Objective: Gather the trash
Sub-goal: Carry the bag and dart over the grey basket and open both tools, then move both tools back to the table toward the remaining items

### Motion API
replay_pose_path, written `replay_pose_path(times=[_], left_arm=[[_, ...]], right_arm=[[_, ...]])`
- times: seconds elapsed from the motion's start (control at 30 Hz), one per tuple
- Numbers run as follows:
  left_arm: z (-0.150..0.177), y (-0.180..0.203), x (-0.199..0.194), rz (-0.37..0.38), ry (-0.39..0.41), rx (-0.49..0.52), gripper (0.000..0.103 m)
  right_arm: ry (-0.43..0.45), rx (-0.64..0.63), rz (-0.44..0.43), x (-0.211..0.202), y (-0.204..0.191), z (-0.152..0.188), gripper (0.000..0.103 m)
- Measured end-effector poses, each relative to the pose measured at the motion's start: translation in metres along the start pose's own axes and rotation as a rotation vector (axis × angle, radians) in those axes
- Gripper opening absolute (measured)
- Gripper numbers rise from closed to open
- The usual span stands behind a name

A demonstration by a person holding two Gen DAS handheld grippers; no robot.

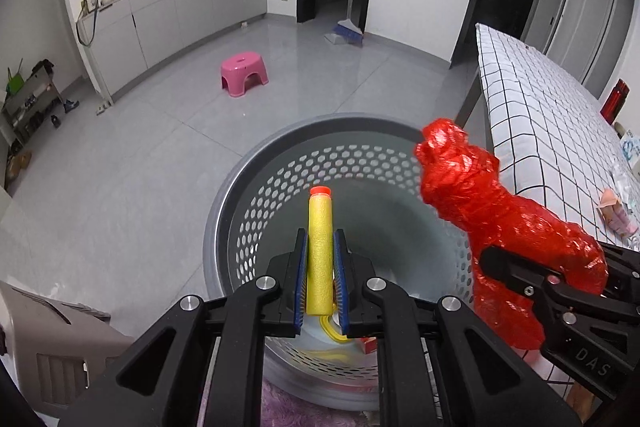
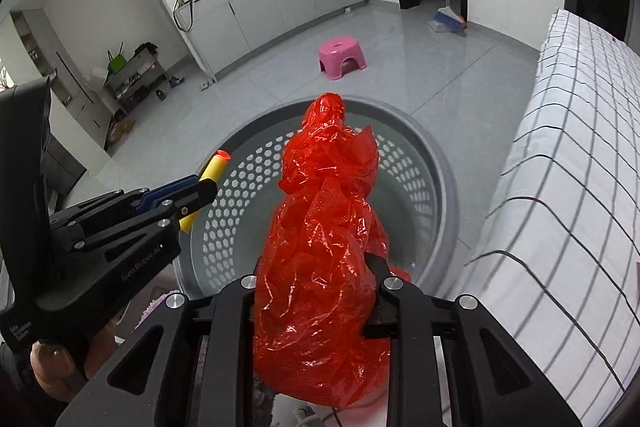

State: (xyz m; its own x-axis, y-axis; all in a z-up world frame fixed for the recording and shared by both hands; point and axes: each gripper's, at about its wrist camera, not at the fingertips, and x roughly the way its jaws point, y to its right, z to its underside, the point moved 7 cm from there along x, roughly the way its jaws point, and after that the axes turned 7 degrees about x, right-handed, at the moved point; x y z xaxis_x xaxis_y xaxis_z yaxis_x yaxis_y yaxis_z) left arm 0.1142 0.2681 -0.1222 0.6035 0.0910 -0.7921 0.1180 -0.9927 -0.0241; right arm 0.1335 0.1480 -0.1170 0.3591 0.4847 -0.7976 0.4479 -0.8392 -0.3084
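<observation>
Both grippers over the gray perforated basket [image 1: 248, 219]. The left gripper [image 1: 320, 259] is closed on a yellow foam dart [image 1: 320, 239], clamped lengthwise between its blue pads [image 1: 301, 287], the orange tip projecting beyond the fingertips above the basket opening. The right gripper [image 2: 318, 291] pinches a crumpled red plastic bag [image 2: 324, 247], which bulges forward past both fingers, beside the checked tablecloth [image 2: 560, 187].
</observation>
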Motion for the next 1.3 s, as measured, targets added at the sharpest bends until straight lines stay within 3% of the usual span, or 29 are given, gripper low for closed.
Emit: replay_pose_path(times=[0.17, 0.23, 0.3, 0.33, 0.57, 1.3], left_arm=[[0.005, -0.006, 0.007, 0.013, -0.020, -0.014, 0.014], [0.005, -0.007, 0.009, 0.025, -0.028, -0.017, 0.025], [0.006, -0.010, 0.009, 0.014, -0.024, -0.023, 0.044], [0.007, -0.011, 0.009, 0.011, -0.020, -0.024, 0.046], [0.012, -0.017, 0.009, 0.003, -0.033, -0.040, 0.048], [0.012, -0.014, -0.031, -0.036, 0.027, -0.025, 0.075]], right_arm=[[-0.001, -0.002, 0.007, 0.005, -0.005, -0.006, 0.028], [0.005, -0.005, 0.015, 0.003, -0.003, -0.008, 0.037], [0.016, -0.007, 0.021, 0.001, -0.002, -0.007, 0.052], [0.025, -0.008, 0.023, 0.000, -0.002, -0.007, 0.055], [0.033, -0.011, 0.038, -0.002, -0.003, -0.005, 0.055], [0.079, 0.011, 0.064, -0.027, 0.003, 0.001, 0.055]])
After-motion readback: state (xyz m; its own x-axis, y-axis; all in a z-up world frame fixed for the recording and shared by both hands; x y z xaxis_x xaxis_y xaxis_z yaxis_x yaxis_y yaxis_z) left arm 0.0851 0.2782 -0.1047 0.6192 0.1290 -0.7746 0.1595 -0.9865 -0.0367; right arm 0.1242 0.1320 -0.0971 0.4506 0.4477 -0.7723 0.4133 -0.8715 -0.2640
